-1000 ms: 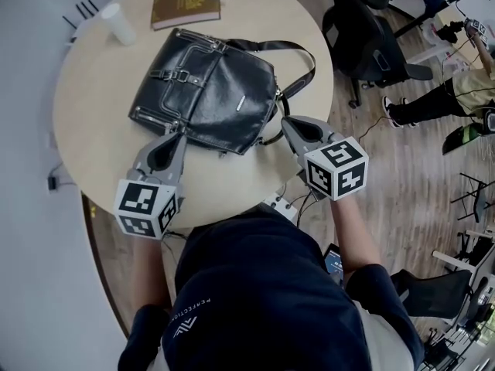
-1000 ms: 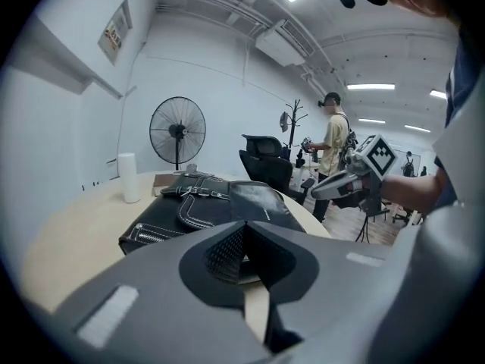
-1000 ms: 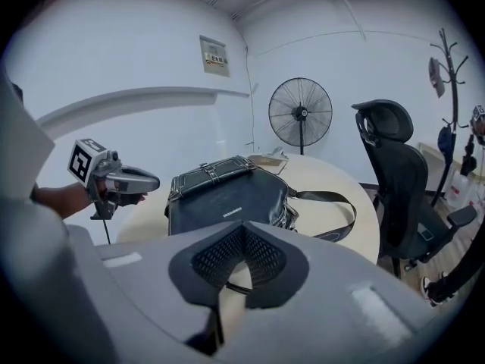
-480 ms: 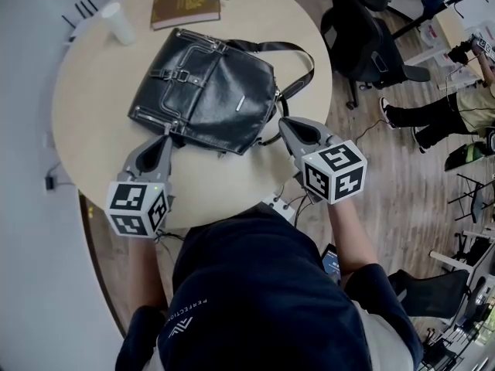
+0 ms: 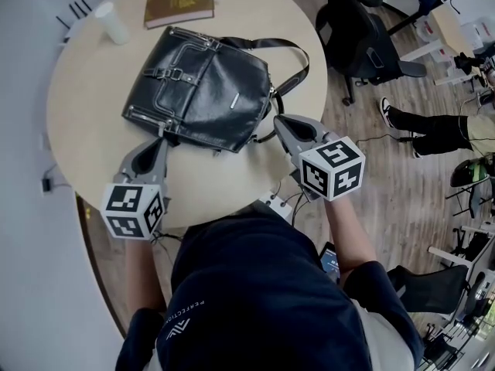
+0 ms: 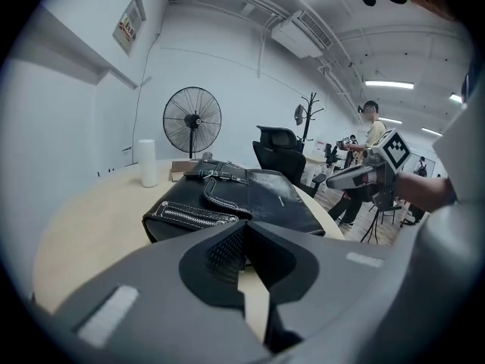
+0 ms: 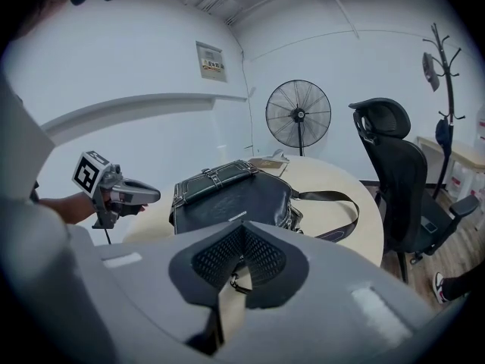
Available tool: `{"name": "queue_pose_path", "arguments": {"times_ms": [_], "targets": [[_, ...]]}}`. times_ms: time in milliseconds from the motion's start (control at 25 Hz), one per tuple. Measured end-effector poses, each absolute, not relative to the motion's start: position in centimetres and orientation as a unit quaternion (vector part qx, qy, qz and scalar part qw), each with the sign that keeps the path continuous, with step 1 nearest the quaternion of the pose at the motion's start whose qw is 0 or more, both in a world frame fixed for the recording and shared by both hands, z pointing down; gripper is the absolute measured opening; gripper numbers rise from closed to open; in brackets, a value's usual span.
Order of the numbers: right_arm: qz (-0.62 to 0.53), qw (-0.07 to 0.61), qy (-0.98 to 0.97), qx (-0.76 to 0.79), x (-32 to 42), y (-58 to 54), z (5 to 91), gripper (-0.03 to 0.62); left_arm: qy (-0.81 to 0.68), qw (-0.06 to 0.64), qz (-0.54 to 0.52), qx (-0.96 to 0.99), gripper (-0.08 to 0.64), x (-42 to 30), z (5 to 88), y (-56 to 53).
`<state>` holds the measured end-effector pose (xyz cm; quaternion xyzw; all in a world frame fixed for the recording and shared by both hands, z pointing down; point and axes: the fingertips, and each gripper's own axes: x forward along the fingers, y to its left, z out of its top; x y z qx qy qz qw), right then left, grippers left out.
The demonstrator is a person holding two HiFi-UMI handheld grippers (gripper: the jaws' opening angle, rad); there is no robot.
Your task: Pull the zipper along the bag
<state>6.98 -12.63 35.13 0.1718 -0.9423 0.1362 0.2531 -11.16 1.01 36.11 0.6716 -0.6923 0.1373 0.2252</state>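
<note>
A black leather bag (image 5: 203, 85) lies flat on the round beige table (image 5: 93, 91), its strap (image 5: 288, 52) looped to the right. A silver zipper (image 6: 189, 217) runs along its near side. My left gripper (image 5: 162, 134) is shut, its tip at the bag's near left corner (image 6: 227, 233); I see nothing between the pads. My right gripper (image 5: 277, 120) is also shut, its tip by the bag's near right corner, where the strap joins. In the right gripper view (image 7: 241, 232) a small metal clasp (image 7: 238, 282) shows just beyond the closed jaws.
A brown book (image 5: 178, 6) and a white cup (image 5: 114, 23) sit at the table's far side. A black office chair (image 5: 360, 29) stands to the right, and a person's legs (image 5: 433, 126) stretch over the wood floor. The table's edge runs just below both grippers.
The head view has drifted, so table and bag sit slightly further left. The left gripper has eased back a little toward me. Both grippers stay shut at the bag's near corners.
</note>
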Motion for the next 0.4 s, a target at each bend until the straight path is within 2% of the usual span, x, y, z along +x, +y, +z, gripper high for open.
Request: {"name": "queue_pose_path", "arguments": {"times_ms": [400], "targets": [[0.145, 0.249, -0.943, 0.168, 7.0, -12.81, 35.27, 0.002, -0.696, 0.234, 0.142, 0.664, 0.017, -11.25, 36.43, 1.4]]}}
